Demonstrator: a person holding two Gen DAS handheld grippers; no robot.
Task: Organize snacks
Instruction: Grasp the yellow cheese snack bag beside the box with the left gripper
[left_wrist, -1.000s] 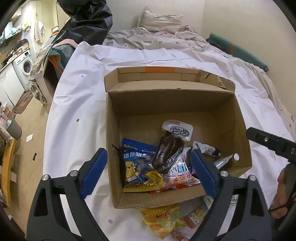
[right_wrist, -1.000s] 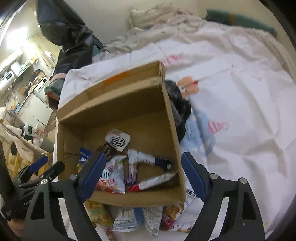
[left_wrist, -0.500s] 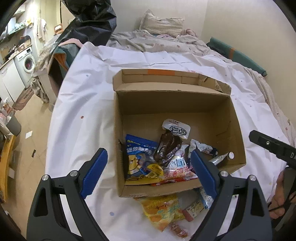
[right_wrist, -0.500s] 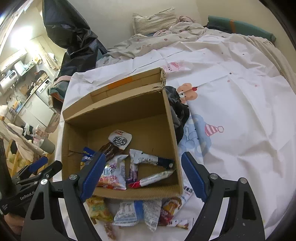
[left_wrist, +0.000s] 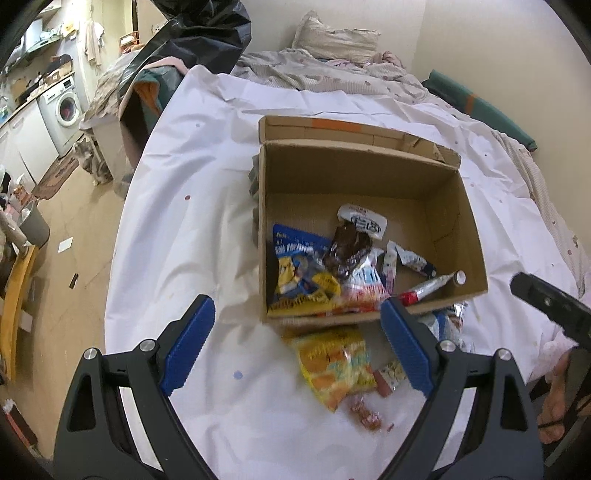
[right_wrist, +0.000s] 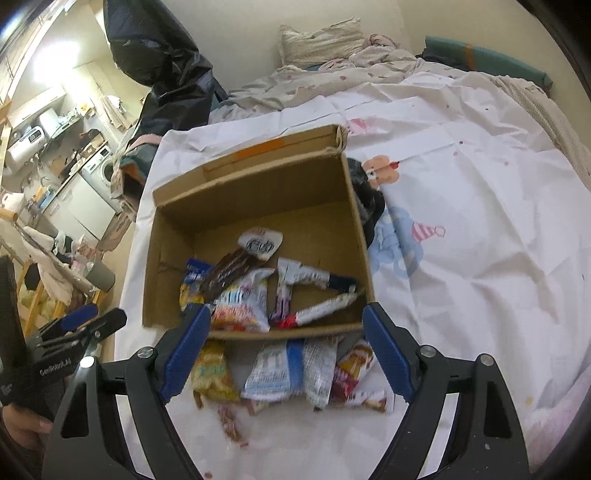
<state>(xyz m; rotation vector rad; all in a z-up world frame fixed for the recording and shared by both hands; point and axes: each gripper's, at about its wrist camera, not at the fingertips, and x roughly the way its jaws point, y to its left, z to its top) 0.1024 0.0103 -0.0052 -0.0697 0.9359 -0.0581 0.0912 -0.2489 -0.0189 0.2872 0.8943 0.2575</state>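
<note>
An open cardboard box (left_wrist: 454, 192) (right_wrist: 173, 236) sits on a white sheet and holds several snack packets, among them a dark brown one (left_wrist: 347, 251) (right_wrist: 229, 271) and a blue-yellow one (left_wrist: 295, 266). Loose snacks lie in front of the box: a yellow-orange packet (left_wrist: 332, 365) (right_wrist: 212, 373), a white-blue packet (right_wrist: 273, 373) and small candies (left_wrist: 365, 411). My left gripper (left_wrist: 295, 347) is open and empty, above the sheet near the yellow packet. My right gripper (right_wrist: 284, 350) is open and empty, above the loose packets.
The white sheet (left_wrist: 184, 206) covers a bed with a pillow (left_wrist: 336, 35) and rumpled bedding at the far end. A black bag (right_wrist: 369, 195) lies against the box's right side. The bed's left edge drops to a floor with a washing machine (left_wrist: 62, 107).
Both grippers have pulled back and up from the box. More of the loose packets in front of the box now show. Both stay open.
</note>
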